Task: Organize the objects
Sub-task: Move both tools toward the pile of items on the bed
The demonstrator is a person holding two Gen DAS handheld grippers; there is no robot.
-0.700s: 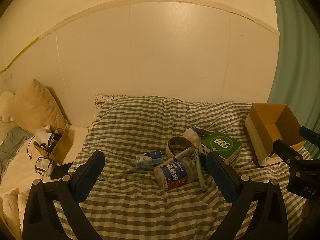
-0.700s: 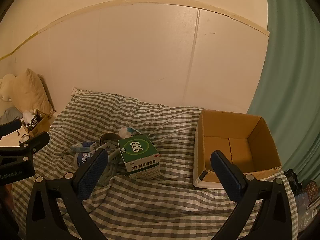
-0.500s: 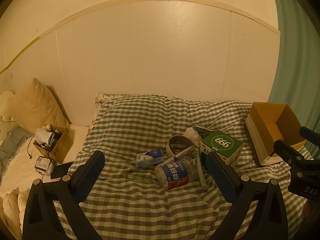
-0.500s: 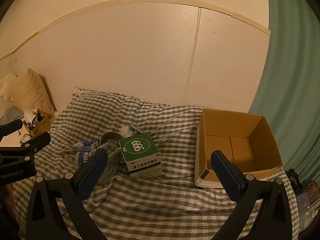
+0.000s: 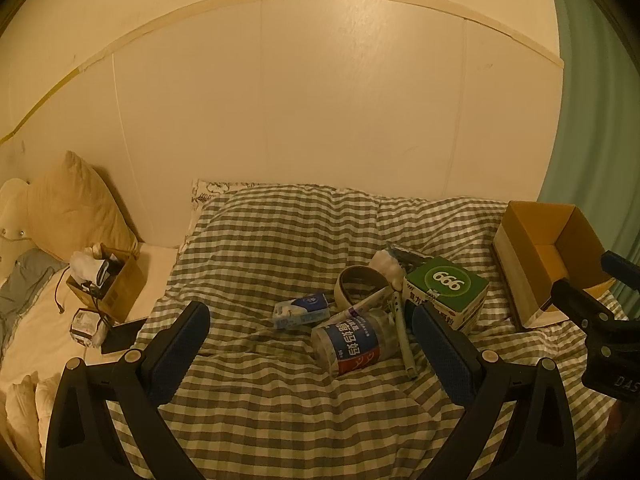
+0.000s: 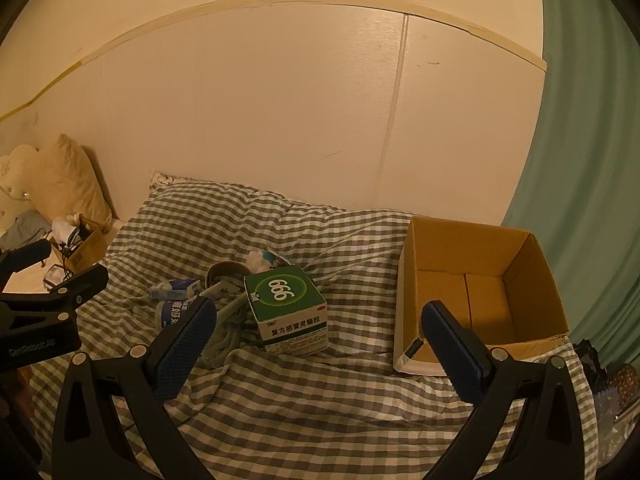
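A pile of small items lies on the checked bedcover [image 5: 280, 248]. A green and white medicine box [image 5: 446, 292] [image 6: 286, 308] sits at its right side. A clear bottle with a blue and red label [image 5: 354, 346] lies on its side in front, beside a tape roll [image 5: 360, 284], a small blue and white pack [image 5: 302, 310], a long pen [image 5: 402, 332] and a white wad [image 5: 386, 264]. An open cardboard box [image 6: 476, 296] [image 5: 548, 256] stands to the right, nothing inside. My left gripper [image 5: 310, 340] hangs open just short of the bottle. My right gripper [image 6: 320, 336] is open above the cover, between medicine box and carton.
A smaller cardboard box [image 5: 108, 284] stuffed with cables and cloth sits at the left by a beige pillow [image 5: 76, 212]. A dark phone [image 5: 122, 330] lies beside it. A pale wall runs behind the bed and a green curtain [image 6: 580, 160] hangs at the right.
Both views have crept slightly nearer the pile and the carton. Nothing on the bed has moved and both grippers stay wide.
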